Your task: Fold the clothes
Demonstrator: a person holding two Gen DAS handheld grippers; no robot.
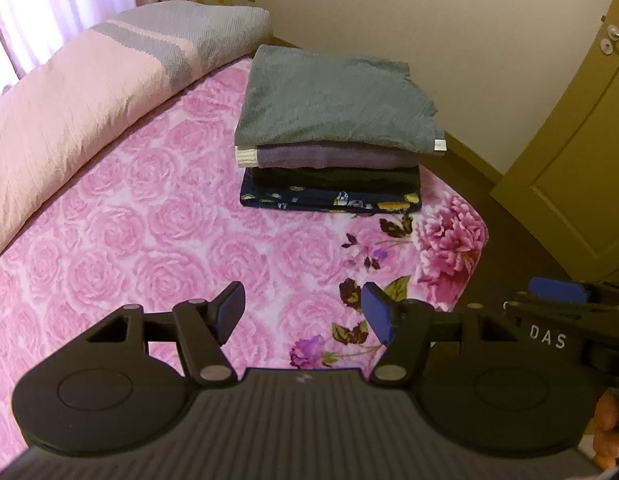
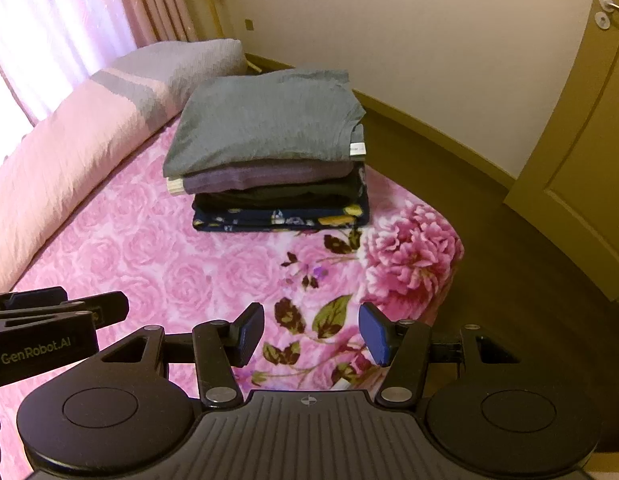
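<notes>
I hold left gripper (image 1: 303,316) and right gripper (image 2: 311,334), jaws spread, empty | folded grey knit top (image 1: 333,100) crowns soft, light stack of folded clothes (image 2: 277,184) on bed (image 1: 169,240) | I'd pinch its folded edge.

Pink rose bedspread (image 1: 149,220), rolled pink-grey quilt (image 1: 89,80), olive door (image 2: 589,160).

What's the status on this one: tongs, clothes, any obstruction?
Left tongs open, empty. Right tongs open, empty. Folded stack of four garments on the bed, grey on top, apart from both tongs. Nothing in the way.
</notes>
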